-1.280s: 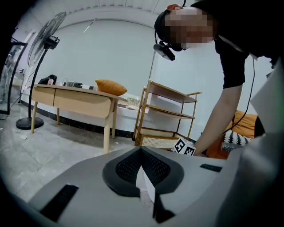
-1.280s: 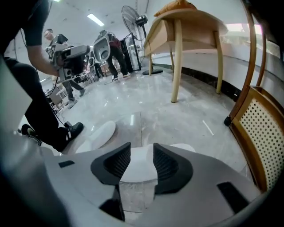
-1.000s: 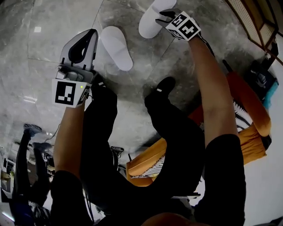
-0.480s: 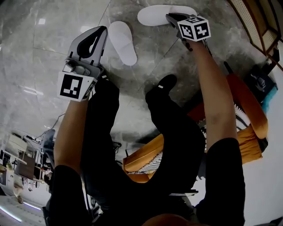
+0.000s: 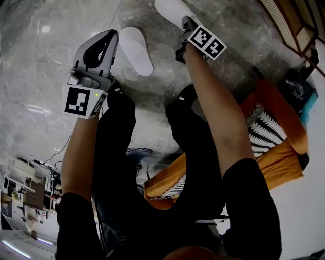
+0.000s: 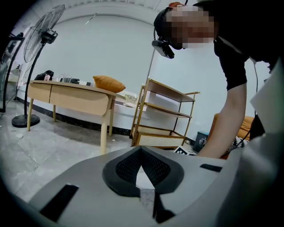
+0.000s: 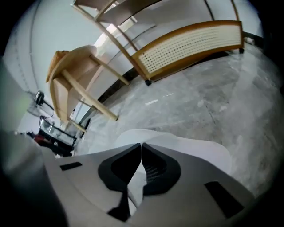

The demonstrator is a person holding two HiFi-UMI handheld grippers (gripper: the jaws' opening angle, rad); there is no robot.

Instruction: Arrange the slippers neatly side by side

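Head view, upper left: L gripper (image 5: 107, 36) sits over the grey marble floor (image 5: 51, 81), pointing up-frame. In the L gripper view its jaws are closed tip to tip w/ nothing btwn them.

Just right of it, top centre: 1st slipper (image 5: 136, 50), white, lies flat on the floor, clear of both grippers.

Right again, at the top edge: 2nd slipper (image 5: 171, 9), white, partly cut off by the frame. It's near the 1st slipper but apart from it, and higher in frame. R gripper (image 5: 186, 24) is clamped on its near end. The R gripper view shows the jaws closed w/ white fabric pinched btwn the pads. Can't tell if it's lifted off the floor.

Centre: person's black-trousered legs and a black shoe (image 5: 190, 95). Lower right: orange chair (image 5: 287, 147).
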